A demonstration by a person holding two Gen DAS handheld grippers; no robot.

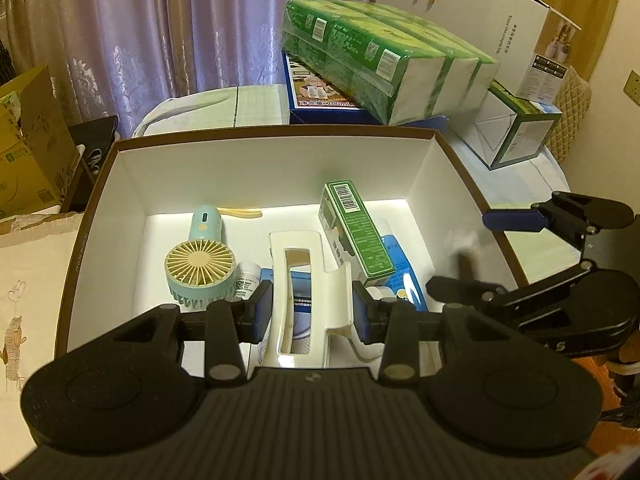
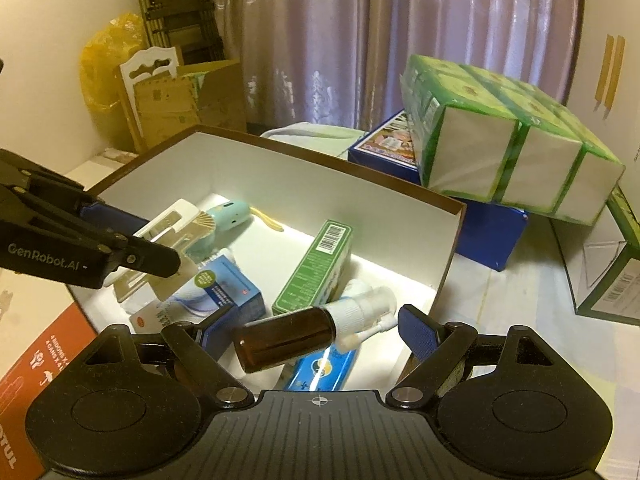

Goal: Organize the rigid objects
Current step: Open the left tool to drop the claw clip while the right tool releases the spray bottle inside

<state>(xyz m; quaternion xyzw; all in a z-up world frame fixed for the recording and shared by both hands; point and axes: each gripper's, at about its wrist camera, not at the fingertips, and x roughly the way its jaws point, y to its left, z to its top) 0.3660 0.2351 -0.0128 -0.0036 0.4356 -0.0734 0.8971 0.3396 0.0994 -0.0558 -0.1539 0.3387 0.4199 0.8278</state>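
Note:
My left gripper [image 1: 312,312] is shut on a white plastic holder [image 1: 300,276] and holds it over the open white-lined box [image 1: 280,160]; the holder also shows in the right wrist view [image 2: 168,220]. In the box lie a teal hand fan [image 1: 200,260], a green carton [image 1: 356,232], a blue carton [image 2: 228,284] and a small white bottle [image 1: 246,276]. My right gripper [image 2: 316,328] is open at the box's near right corner. A brown spray bottle [image 2: 296,336] lies between its fingers on a blue packet [image 2: 320,372], not gripped.
Green tissue packs [image 2: 504,136] lie stacked on a blue box [image 2: 492,232] behind the open box. A green and white carton [image 1: 516,128] stands at the right. Cardboard boxes [image 1: 28,140] stand at the left, with curtains behind.

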